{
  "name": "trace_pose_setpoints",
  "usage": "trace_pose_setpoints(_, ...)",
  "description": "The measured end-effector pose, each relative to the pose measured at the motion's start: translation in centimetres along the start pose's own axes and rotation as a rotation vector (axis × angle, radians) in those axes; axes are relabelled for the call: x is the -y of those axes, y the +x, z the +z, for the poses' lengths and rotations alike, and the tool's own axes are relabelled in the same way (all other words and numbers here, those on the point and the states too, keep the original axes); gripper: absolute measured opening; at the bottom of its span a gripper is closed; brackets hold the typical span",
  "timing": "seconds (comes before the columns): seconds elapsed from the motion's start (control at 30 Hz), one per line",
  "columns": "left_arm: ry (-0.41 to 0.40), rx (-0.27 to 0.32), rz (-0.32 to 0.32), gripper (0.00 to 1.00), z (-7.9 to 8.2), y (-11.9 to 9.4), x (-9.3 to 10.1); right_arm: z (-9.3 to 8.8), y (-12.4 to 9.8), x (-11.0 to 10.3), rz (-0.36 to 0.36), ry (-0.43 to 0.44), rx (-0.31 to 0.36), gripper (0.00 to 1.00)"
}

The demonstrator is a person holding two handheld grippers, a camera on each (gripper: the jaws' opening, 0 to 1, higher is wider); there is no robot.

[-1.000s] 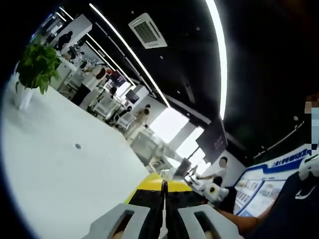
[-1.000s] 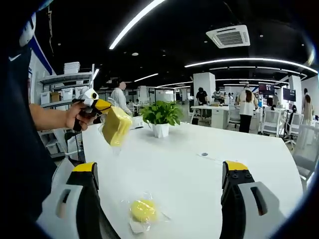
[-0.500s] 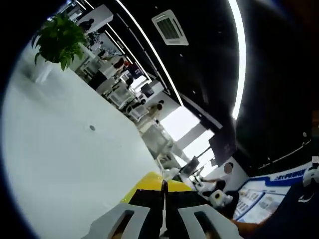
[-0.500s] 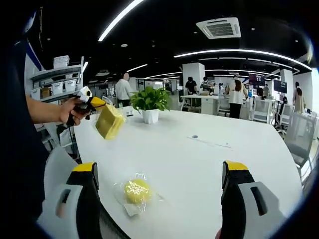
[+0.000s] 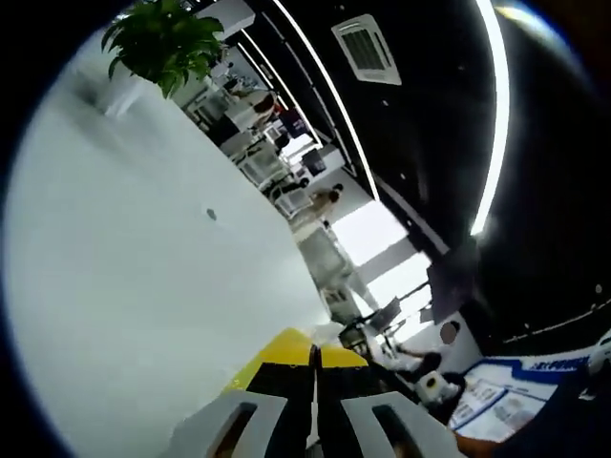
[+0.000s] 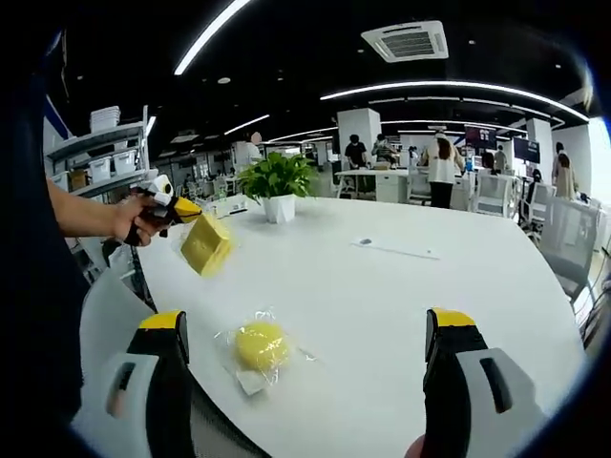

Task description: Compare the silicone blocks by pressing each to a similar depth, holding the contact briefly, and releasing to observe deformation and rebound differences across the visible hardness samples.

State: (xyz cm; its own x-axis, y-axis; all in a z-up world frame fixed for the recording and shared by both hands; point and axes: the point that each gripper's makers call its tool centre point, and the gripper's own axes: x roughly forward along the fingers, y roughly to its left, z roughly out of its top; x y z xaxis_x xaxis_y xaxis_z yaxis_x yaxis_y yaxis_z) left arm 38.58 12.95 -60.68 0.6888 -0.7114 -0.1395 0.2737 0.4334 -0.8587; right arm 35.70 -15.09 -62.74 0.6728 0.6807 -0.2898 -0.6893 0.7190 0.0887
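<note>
My left gripper [image 6: 177, 208], held in a person's hand, is shut on a yellow square silicone block [image 6: 205, 245] and holds it in the air above the white table's [image 6: 410, 305] left edge. In the left gripper view the shut gripper [image 5: 314, 355] shows a strip of yellow [image 5: 286, 345] at its tips. A round yellow block in a clear bag [image 6: 261, 345] lies on the table, between the jaws of my right gripper [image 6: 305, 320], which stands wide open above it and touches nothing.
A potted plant [image 6: 277, 181] [image 5: 162, 38] stands at the table's far side, with a small round grommet [image 6: 365, 242] beyond the middle. Shelves with boxes [image 6: 105, 153] are at the left. Several people and desks fill the office behind.
Both cameras have shifted. The left gripper view has tilted to take in more of the table. The round block now sits higher between the right jaws. The left gripper stays shut on the square block.
</note>
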Motion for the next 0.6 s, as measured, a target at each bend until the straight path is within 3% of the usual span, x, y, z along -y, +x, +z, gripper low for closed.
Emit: trace_pose_setpoints(0.6,-0.107,-0.020,0.115,0.00,-2.3,1.3,-6.2,-1.9,-0.2,-0.3,-0.002,0.022,-0.026,0.97)
